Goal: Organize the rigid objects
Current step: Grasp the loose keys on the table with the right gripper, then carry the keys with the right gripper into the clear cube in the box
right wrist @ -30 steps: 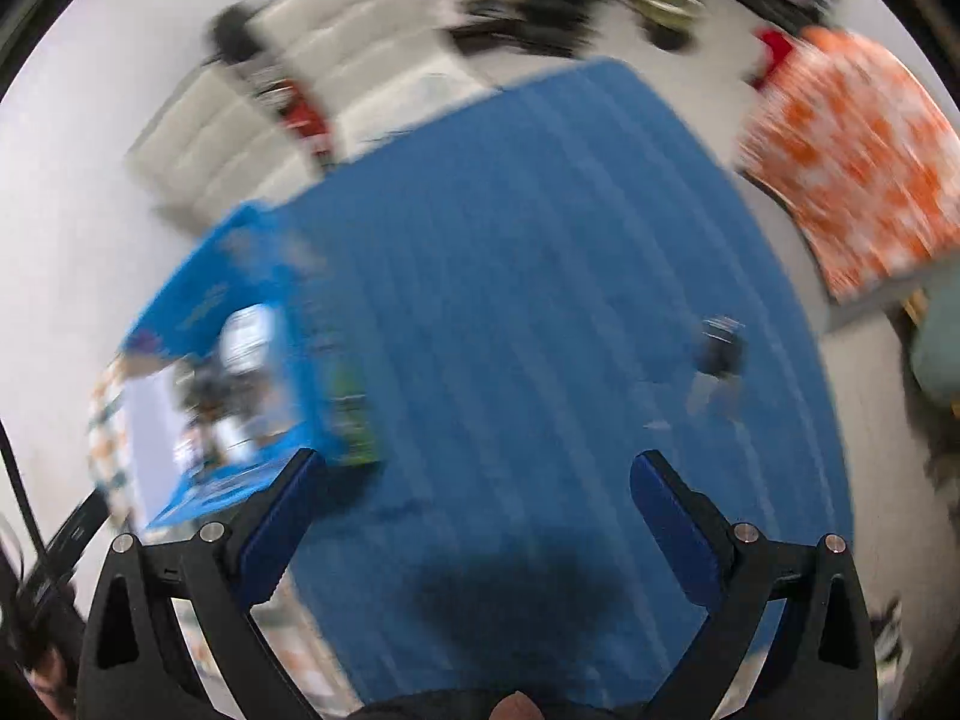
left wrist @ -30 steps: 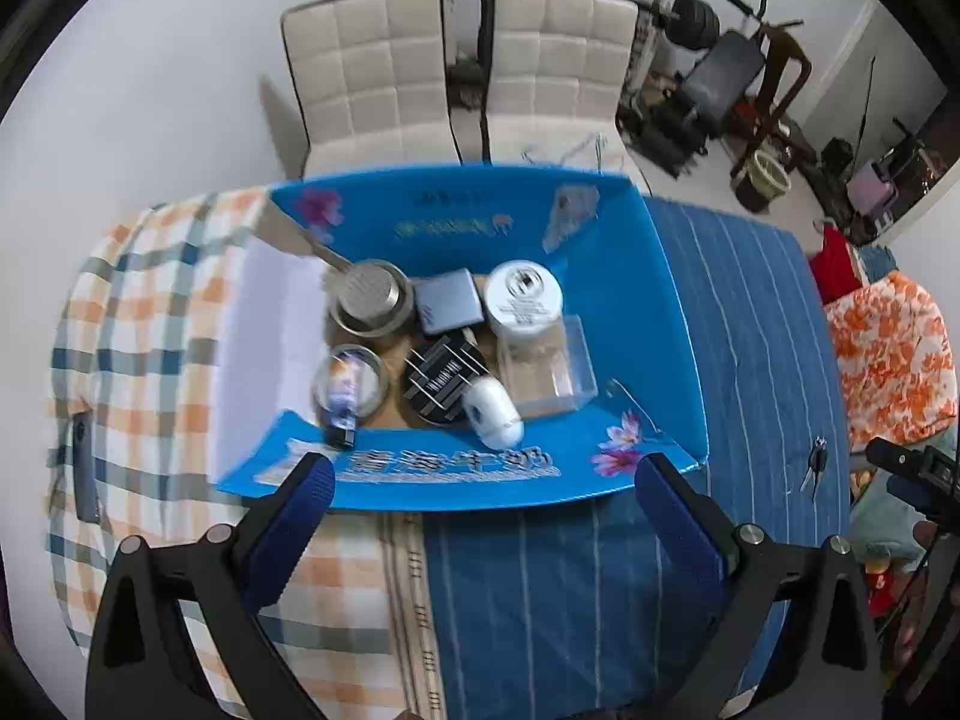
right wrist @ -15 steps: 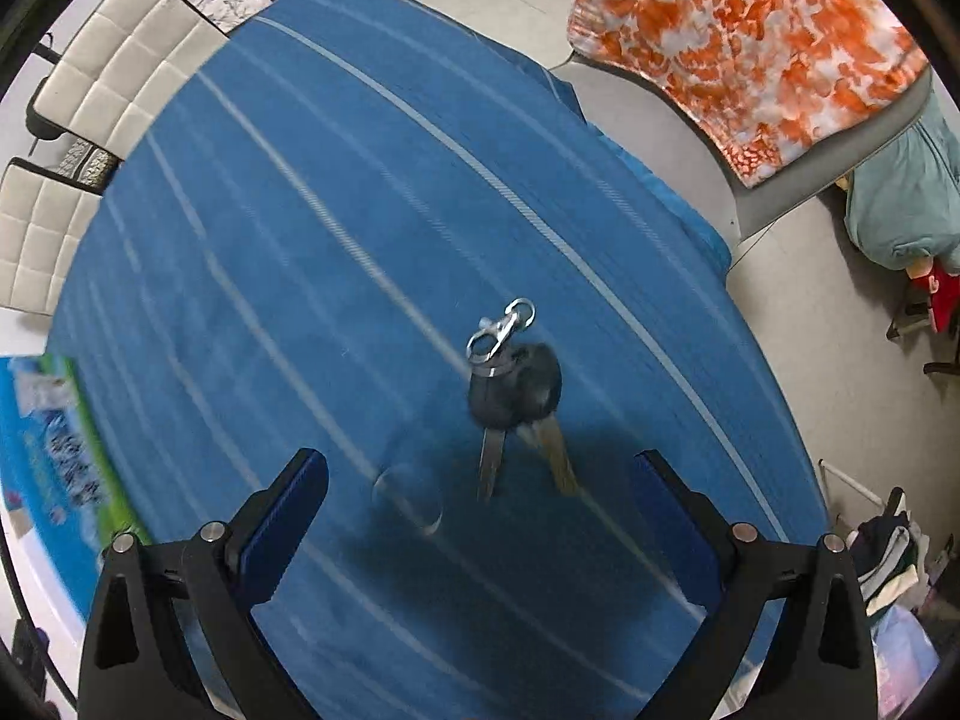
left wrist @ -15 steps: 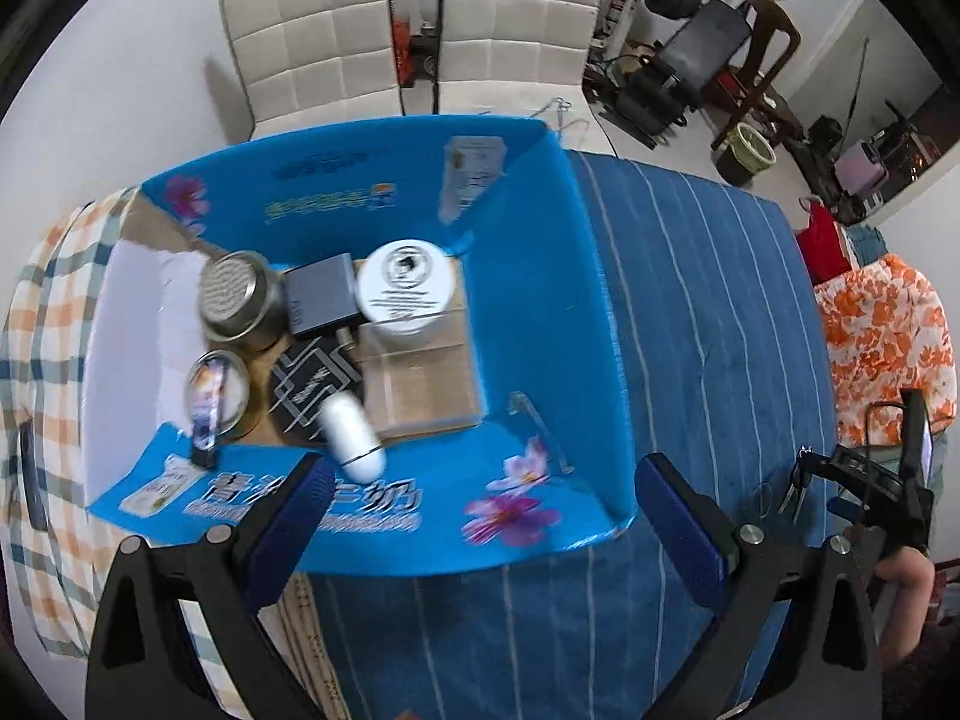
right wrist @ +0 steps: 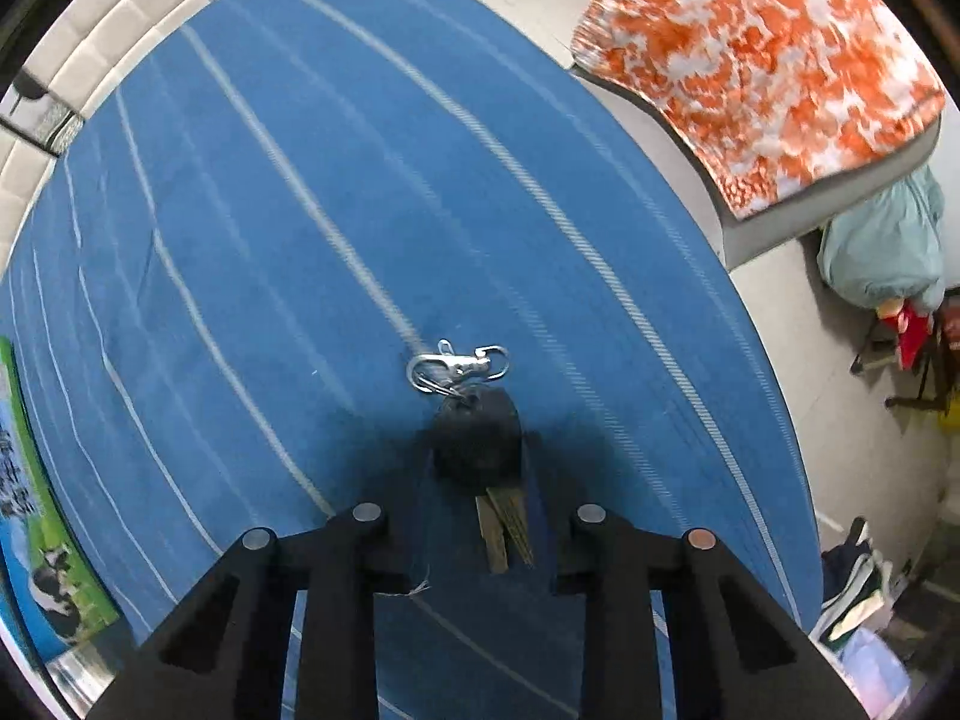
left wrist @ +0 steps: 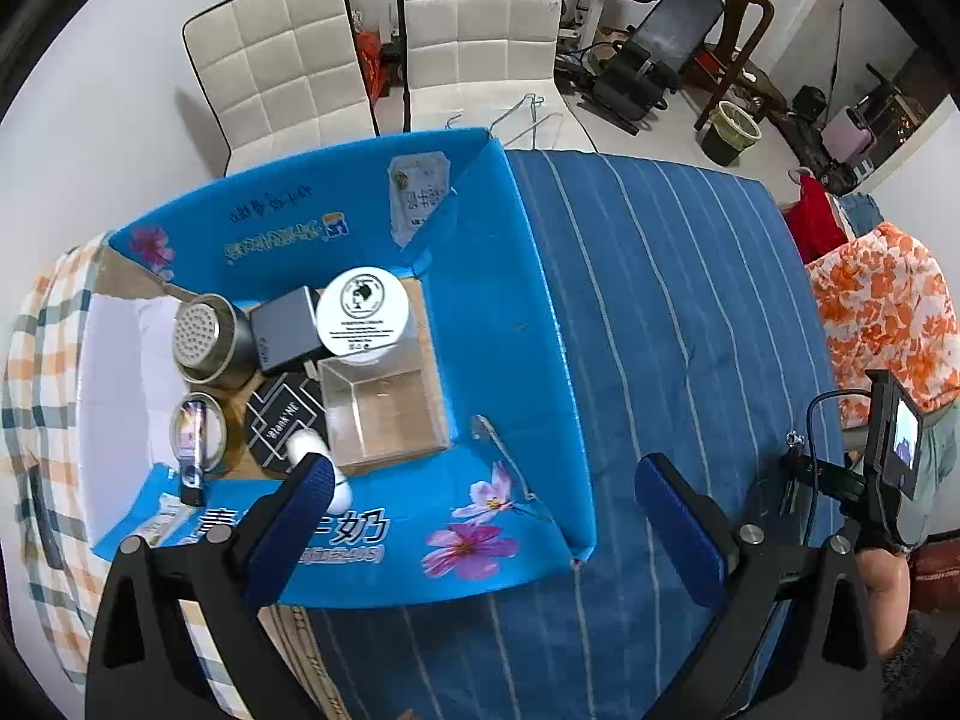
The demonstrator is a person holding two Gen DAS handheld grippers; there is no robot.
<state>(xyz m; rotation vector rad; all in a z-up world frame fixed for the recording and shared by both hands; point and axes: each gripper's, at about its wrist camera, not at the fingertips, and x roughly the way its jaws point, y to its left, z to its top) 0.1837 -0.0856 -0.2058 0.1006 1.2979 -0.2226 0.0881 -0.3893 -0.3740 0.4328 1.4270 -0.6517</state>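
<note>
A bunch of keys (right wrist: 477, 441) with a black fob and a silver clip lies on the blue striped cloth (right wrist: 300, 210). My right gripper (right wrist: 480, 468) points straight down over it. Its jaws are closing, and the pads sit against both sides of the fob. In the left wrist view the same gripper (left wrist: 840, 480) stands at the cloth's right edge by the keys (left wrist: 791, 471). My left gripper (left wrist: 480, 468) hangs open and empty over the near flap of the blue cardboard box (left wrist: 498, 312). Inside are a white jar (left wrist: 363, 315), a clear plastic case (left wrist: 384, 414) and a metal cup (left wrist: 204, 339).
The box also holds a grey block (left wrist: 285, 327), a black patterned disc (left wrist: 279, 420) and a tape roll (left wrist: 195, 432). A checked cloth (left wrist: 42, 360) lies to its left. Two white chairs (left wrist: 480, 18) stand behind. An orange patterned cushion (right wrist: 750, 60) lies beyond the table's right edge.
My right gripper has dropped onto the keys and its jaws have narrowed from wide open to the fob's sides. The left gripper has drifted right along the box front, then held still.
</note>
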